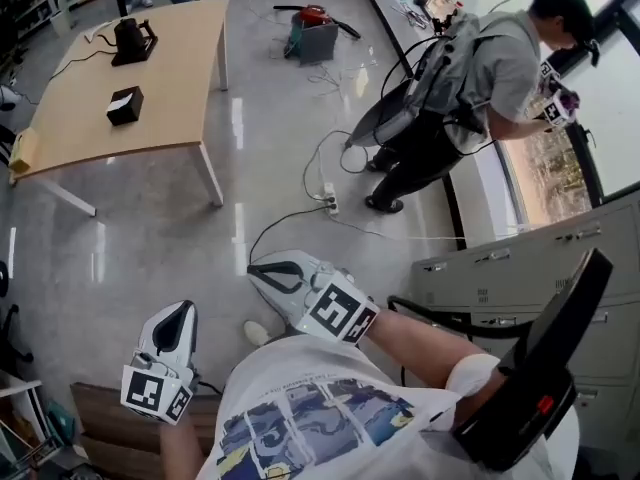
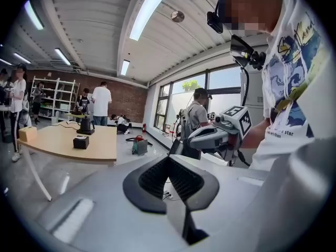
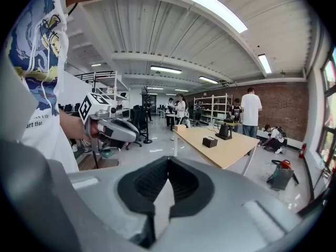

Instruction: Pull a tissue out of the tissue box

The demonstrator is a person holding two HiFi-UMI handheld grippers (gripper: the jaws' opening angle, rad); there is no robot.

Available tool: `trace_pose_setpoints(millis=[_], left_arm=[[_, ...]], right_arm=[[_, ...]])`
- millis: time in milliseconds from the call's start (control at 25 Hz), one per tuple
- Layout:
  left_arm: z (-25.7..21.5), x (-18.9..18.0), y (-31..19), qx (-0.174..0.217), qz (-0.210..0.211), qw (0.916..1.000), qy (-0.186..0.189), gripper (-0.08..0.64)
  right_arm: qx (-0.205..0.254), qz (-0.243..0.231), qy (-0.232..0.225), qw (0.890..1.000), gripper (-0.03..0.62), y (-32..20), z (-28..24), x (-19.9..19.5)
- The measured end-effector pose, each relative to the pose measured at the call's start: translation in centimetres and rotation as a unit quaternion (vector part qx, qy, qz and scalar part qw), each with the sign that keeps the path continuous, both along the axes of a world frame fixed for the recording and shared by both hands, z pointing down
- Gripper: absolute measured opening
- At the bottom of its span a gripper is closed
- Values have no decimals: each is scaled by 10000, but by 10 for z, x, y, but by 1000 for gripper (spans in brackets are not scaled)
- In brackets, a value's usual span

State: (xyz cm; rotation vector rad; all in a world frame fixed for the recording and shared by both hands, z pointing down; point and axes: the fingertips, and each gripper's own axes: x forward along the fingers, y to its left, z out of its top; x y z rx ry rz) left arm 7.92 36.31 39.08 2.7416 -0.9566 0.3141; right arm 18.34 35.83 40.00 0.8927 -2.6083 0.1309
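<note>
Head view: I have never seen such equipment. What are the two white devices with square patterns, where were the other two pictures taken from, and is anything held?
A person holds a two-jaw gripper in each hand: the left gripper and the right gripper. The head view comes from a camera on that person's head, looking down. Each other picture comes from a camera on one gripper, looking along its jaws. Both grippers are shut and hold nothing. Across the floor, a table carries a black tissue box.
</note>
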Motion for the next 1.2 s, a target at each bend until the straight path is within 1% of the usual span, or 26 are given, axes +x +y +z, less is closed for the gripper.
trace_pose_setpoints(millis=[80, 280, 400, 600, 680, 760, 920, 1080, 1200], left_arm=[[2, 0, -1, 13, 20, 10000, -61, 3], [5, 6, -1, -18, 95, 9999, -68, 3], [14, 5, 1, -36, 101, 9999, -57, 3], [18, 1, -9, 130, 158, 9998, 27, 3], [17, -5, -15, 184, 7, 9998, 16, 3], [16, -12, -22, 249, -212, 9995, -12, 3], [19, -16, -54, 249, -514, 9983, -73, 3], [11, 0, -94, 235, -724, 9970, -108, 3], [0, 13, -129, 317, -838, 9958, -211, 3]], right_arm=[[-25, -16, -1, 10000, 3, 0, 1, -1], [-31, -116, 118, 9999, 3, 1, -1, -2], [12, -45, 286, 9996, 3, 3, 6, 0], [24, 107, 466, 9989, 3, -6, 16, 1], [33, 55, 432, 9990, 5, -13, 16, -3], [55, -44, 301, 9995, 5, -23, 14, -7], [-24, -257, 91, 9996, 5, -58, 17, -6], [-57, -645, 53, 9979, 6, -102, 17, -1], [3, -885, -17, 9961, 12, -142, 12, 3]])
